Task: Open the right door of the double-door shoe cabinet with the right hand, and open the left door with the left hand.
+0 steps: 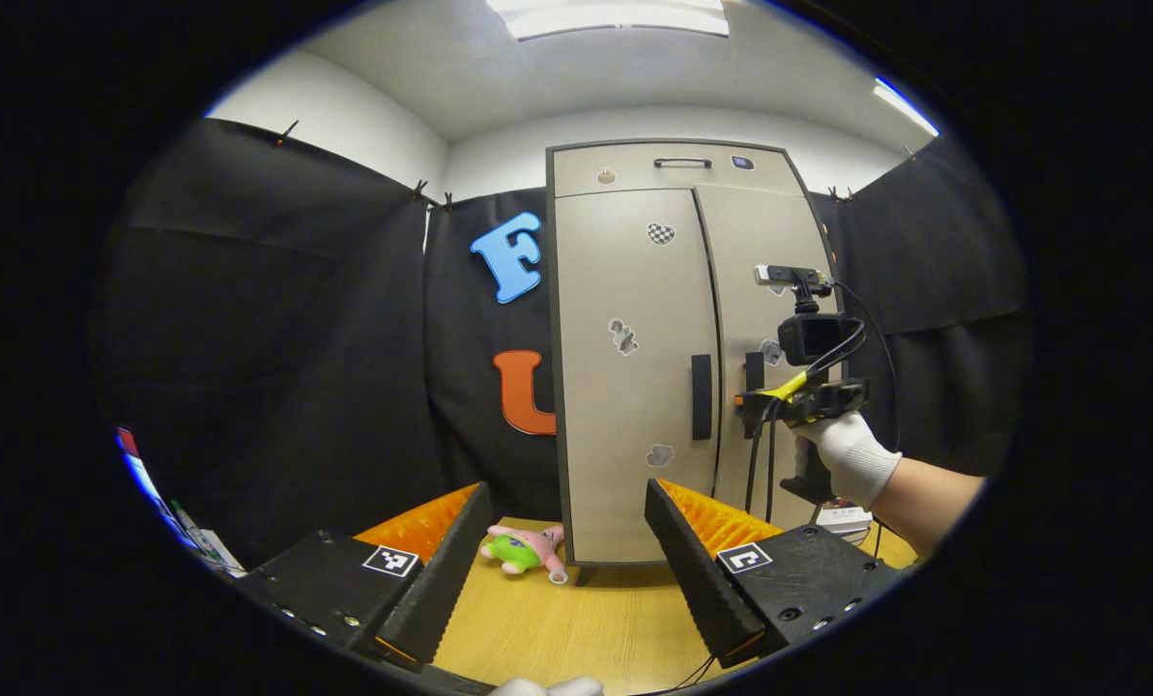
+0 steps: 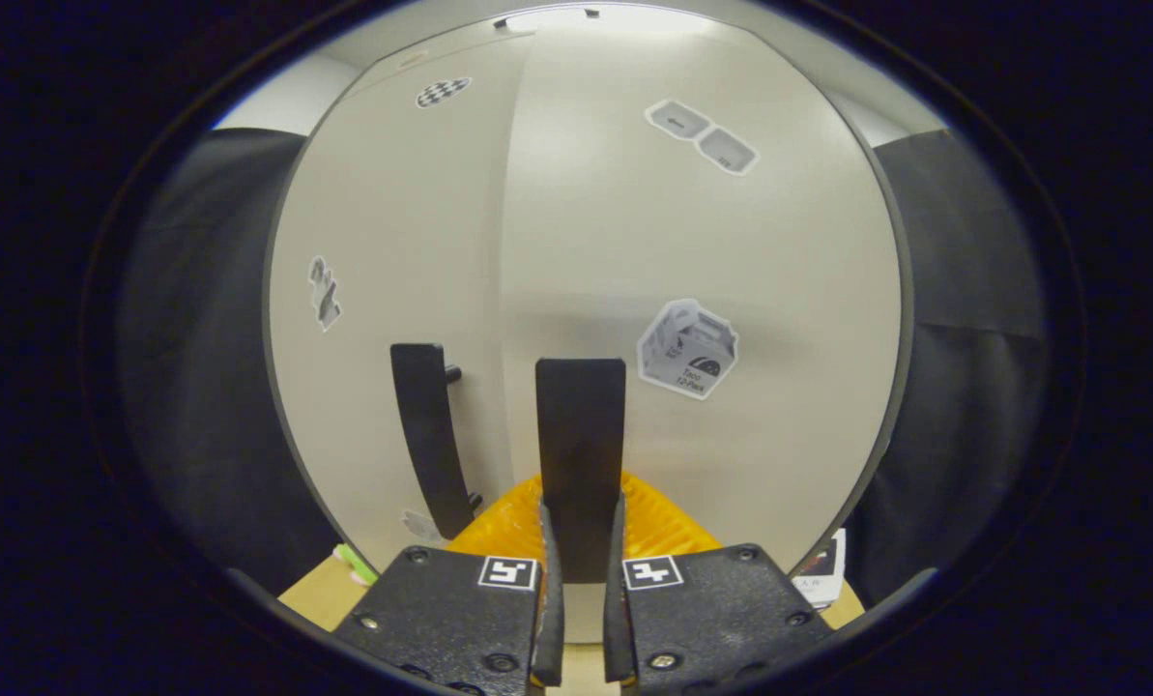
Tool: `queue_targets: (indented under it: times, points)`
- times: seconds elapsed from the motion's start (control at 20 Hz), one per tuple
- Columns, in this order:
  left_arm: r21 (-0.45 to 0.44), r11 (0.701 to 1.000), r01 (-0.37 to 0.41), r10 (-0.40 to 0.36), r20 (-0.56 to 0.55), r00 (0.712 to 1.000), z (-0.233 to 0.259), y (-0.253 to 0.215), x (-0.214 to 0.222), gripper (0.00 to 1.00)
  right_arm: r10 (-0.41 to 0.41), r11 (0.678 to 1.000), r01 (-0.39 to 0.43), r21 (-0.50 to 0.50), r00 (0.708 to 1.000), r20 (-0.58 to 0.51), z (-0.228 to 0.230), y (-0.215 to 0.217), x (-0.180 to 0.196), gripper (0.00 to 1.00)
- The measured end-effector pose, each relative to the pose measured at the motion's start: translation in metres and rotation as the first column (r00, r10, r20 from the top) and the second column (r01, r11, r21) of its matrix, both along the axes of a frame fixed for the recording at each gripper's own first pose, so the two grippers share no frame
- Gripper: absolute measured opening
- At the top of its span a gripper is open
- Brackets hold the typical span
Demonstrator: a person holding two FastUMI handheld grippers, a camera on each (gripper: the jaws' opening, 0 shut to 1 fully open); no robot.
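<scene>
In the left gripper view, we saw the left gripper (image 1: 557,570) at 6 o'clock with its 2 fingers spread wide apart and nothing between them, hovering over the wooden table (image 1: 576,628). The shoe cabinet (image 1: 673,348) stood upright at about 12 o'clock from those fingers, well ahead of them, both doors lying flush. The left door (image 1: 624,377) carried its black left handle (image 1: 701,396) near the centre seam, roughly at 1 o'clock from the open fingers. A pink and green plush toy (image 1: 528,549) lay on the table just beside the cabinet's lower left corner, between the fingertips in the picture. At 3 o'clock a gloved hand (image 1: 851,454) held the right gripper (image 1: 755,396) up against the right door (image 1: 769,348), at the right handle (image 1: 754,371).

In the right gripper view, we looked straight at the cabinet from close by. The right gripper (image 2: 581,541) sat at 6 o'clock with its 2 fingers drawn in against the sides of the black right handle (image 2: 581,454), which rose between them toward 12 o'clock; they appeared clamped on it. The right door (image 2: 692,290) spread across the centre, with a box-shaped sticker (image 2: 687,348) at 2 o'clock from the fingers. The left handle (image 2: 429,435) stood at 10 o'clock on the left door (image 2: 392,271).
</scene>
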State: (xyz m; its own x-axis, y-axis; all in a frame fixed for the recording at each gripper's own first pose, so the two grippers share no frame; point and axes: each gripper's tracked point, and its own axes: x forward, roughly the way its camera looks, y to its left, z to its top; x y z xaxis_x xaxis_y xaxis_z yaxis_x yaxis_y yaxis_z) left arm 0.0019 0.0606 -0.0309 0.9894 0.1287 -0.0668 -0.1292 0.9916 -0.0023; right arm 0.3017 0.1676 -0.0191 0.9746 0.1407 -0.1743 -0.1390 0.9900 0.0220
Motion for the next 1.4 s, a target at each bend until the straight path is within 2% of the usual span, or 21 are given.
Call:
queue_targets:
  times: [0.4,0.95,1.4]
  points:
    - [0.02,0.999,0.03,-0.03,0.0,1.0,-0.001,-0.002,0.0,0.96,0.003,1.0,-0.003,0.008,1.0,0.014,-0.001,-0.021,-0.05,0.19]
    - [-0.007,0.995,0.096,-0.096,-0.013,0.995,-0.006,-0.017,-0.004,0.96,-0.024,1.0,0.024,0.013,0.999,0.021,-0.003,-0.077,-0.115,0.16]
    - [-0.017,0.985,0.172,-0.172,-0.011,0.985,-0.008,-0.049,0.0,0.96,-0.09,0.995,0.089,0.037,0.996,0.023,-0.002,-0.101,-0.125,0.14]
